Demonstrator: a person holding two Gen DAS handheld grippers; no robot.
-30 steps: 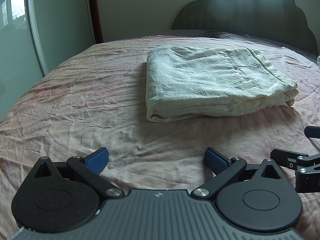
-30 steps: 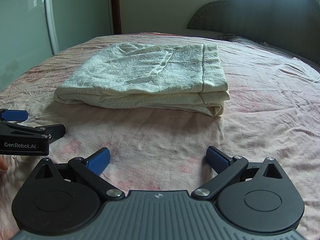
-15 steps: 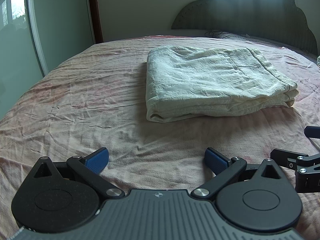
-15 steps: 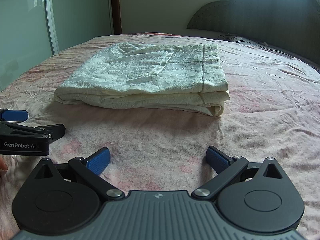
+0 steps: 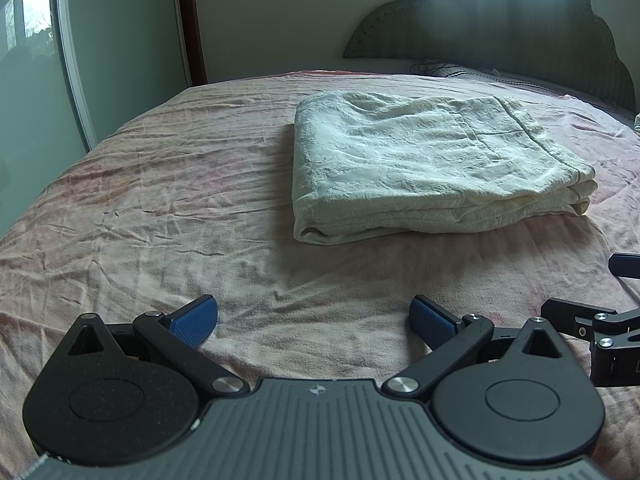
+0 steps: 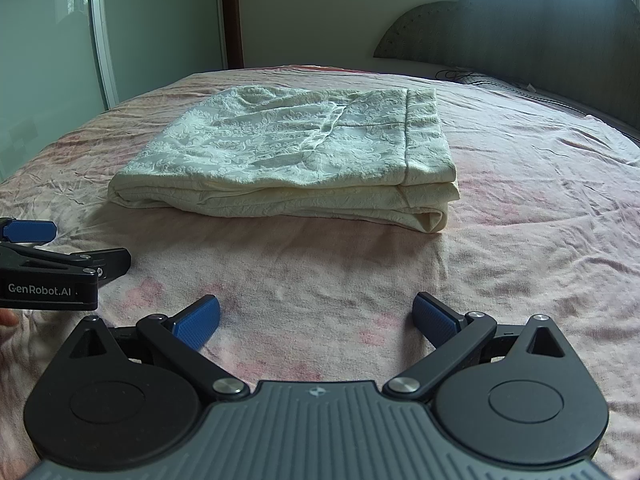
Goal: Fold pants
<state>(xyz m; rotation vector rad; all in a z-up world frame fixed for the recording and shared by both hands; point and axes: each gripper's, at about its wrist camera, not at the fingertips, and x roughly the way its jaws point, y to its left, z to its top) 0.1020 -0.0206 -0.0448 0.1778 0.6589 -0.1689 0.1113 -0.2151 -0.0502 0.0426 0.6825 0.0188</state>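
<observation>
now folded pants (image 5: 432, 168) on bed (image 5: 160, 200); left gripper (image 5: 314, 316) and right gripper (image 6: 316, 314) spread wide, empty, short of pants.

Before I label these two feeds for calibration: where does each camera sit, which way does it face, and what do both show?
Left wrist view: sits on the left hand-held gripper, low over the pink wrinkled bedsheet, facing the folded cream textured pants and the grey scalloped headboard; its own open blue-padded fingers show, with the right hand-held gripper at the right edge.
Right wrist view: sits on the right hand-held gripper, facing the same way; its open fingers, the left hand-held gripper and a fingertip show at left.
Shared: pants, bedsheet, headboard.
</observation>
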